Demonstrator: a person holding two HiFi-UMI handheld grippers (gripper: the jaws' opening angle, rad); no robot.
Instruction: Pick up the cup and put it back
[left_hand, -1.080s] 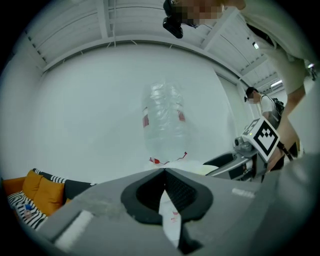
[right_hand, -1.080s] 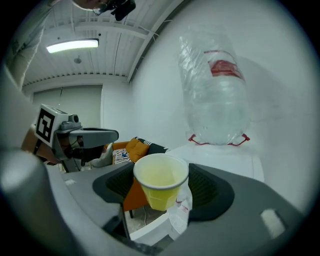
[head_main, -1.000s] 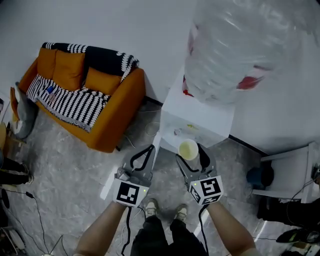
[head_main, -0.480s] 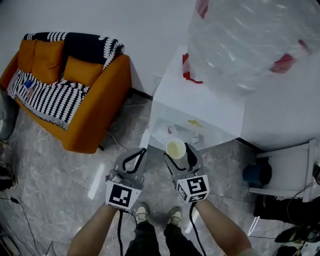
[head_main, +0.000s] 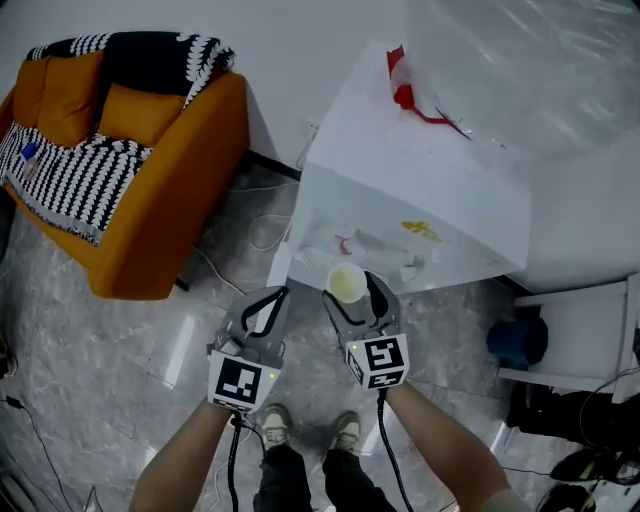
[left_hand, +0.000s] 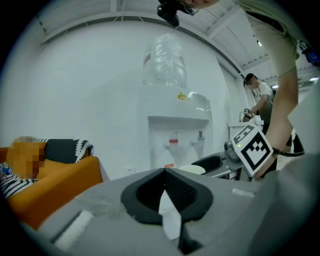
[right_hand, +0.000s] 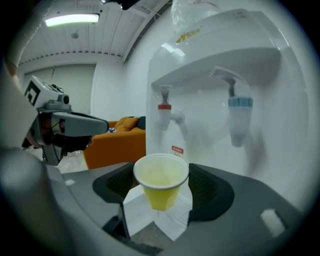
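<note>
A small yellow paper cup (head_main: 347, 283) stands upright between the jaws of my right gripper (head_main: 348, 290), which is shut on it. In the right gripper view the cup (right_hand: 160, 185) looks empty and sits just in front of the white water dispenser (right_hand: 225, 65), below and between its red tap (right_hand: 165, 109) and blue tap (right_hand: 239, 116). My left gripper (head_main: 277, 296) hovers beside it on the left, shut and holding nothing; its pads meet in the left gripper view (left_hand: 165, 173). The cup's rim (left_hand: 192, 169) shows there too.
The dispenser (head_main: 400, 200) carries a large clear water bottle (head_main: 540, 60). An orange sofa (head_main: 150, 200) with a striped blanket stands to the left. A blue object (head_main: 518, 342) and a white shelf (head_main: 590, 340) lie on the right. Cables run over the marble floor (head_main: 100, 380).
Both grippers and the head have moved closer to the dispenser, the cup now near its tap alcove. The sofa has slid left in view. Both grips are unchanged.
</note>
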